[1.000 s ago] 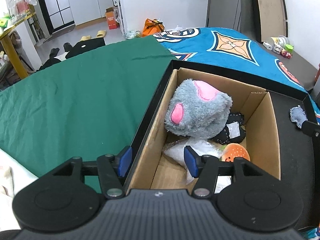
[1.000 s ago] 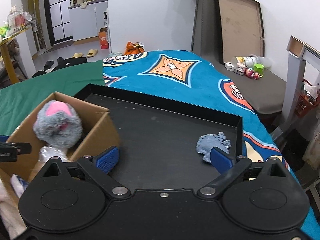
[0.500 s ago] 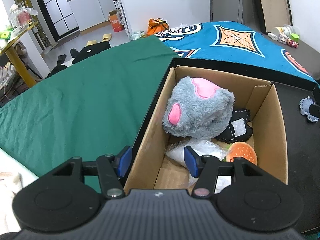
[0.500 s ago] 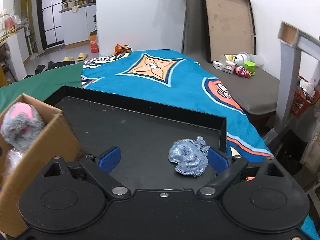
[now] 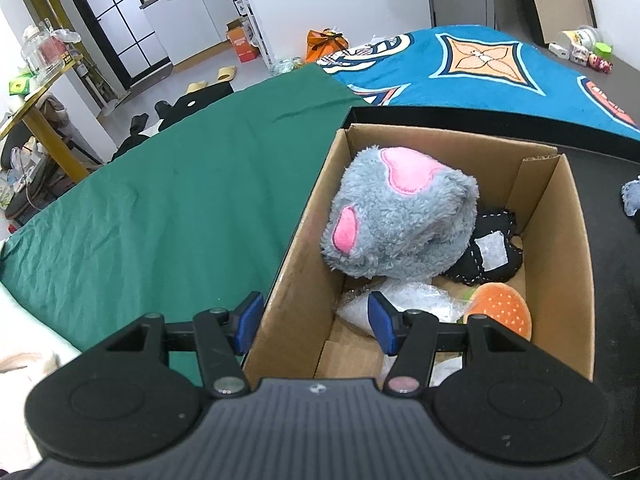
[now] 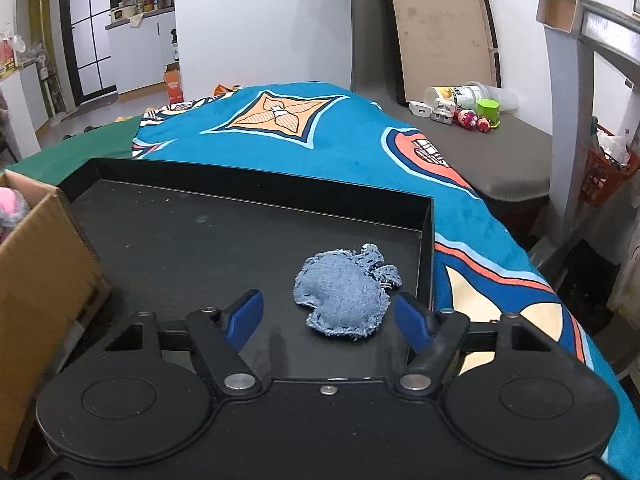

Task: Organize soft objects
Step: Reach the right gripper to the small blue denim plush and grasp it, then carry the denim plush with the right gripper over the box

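Denim toy point(image 6: 345, 297) in the right wrist view lies flat on the black tray point(image 6: 248, 192), near its right wall, lobed end pointing toward that wall; bare tray floor spreads leftward to the cardboard box point(image 6: 36, 264). Right gripper point(image 6: 328, 317) hangs wide open, empty, just before it. In the left wrist view, the left gripper point(image 5: 314, 322), open and empty, straddles the box's left wall point(image 5: 304, 248); grey plush point(image 5: 400, 216) fills the far end

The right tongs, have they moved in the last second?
Yes. The right tongs have swung rightward along the black tray, away from the cardboard box, and now frame the denim toy.
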Tool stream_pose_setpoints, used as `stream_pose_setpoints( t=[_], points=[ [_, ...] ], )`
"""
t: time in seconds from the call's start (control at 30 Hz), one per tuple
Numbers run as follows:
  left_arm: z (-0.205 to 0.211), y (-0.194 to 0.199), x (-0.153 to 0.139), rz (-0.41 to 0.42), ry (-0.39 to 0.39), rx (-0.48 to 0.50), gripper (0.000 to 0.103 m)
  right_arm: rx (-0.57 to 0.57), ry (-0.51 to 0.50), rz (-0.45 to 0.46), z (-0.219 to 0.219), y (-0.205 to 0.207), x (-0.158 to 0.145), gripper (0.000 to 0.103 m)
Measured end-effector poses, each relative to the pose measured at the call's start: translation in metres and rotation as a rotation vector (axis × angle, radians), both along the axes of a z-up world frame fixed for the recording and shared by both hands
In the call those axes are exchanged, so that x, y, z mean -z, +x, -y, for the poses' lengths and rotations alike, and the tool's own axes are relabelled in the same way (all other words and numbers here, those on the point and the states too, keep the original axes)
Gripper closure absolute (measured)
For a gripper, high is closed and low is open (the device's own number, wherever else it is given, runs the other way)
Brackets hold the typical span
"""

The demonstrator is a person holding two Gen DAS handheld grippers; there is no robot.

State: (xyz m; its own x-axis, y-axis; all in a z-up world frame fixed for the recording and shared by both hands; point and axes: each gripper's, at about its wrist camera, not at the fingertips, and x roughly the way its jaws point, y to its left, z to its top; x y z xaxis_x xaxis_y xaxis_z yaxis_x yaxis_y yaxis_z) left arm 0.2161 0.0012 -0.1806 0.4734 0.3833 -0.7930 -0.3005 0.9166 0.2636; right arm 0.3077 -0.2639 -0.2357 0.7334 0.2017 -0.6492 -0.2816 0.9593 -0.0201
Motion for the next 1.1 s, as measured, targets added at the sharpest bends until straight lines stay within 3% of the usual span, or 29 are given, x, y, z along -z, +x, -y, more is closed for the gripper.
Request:
stream_pose_setpoints(
  t=[0.27,0.43,0.67,0.7,1.1],
  points=[
    [0.001,0.006,0.004,-0.008,0.019,-0.004,0.047,-0.009,0.000,0.009,-0.001,0.010,0.010,0.041],
    [0.001,0.007,0.005,-0.009,0.019,0.000,0.045,-0.008,-0.015,-0.027,-0.002,0.017,0.017,0.062],
    [0.000,0.002,0.001,0.003,0.001,0.005,0.045,-0.007,-0.017,-0.035,-0.002,0.008,0.015,0.069],
    [0.000,0.001,0.000,0.006,-0.001,0.007,0.045,-0.009,-0.023,-0.035,-0.003,0.007,0.015,0.074],
    [-0.003,-0.011,-0.011,0.035,-0.030,0.029,0.045,-0.022,-0.060,-0.040,-0.011,-0.025,-0.004,0.084]
  ],
)
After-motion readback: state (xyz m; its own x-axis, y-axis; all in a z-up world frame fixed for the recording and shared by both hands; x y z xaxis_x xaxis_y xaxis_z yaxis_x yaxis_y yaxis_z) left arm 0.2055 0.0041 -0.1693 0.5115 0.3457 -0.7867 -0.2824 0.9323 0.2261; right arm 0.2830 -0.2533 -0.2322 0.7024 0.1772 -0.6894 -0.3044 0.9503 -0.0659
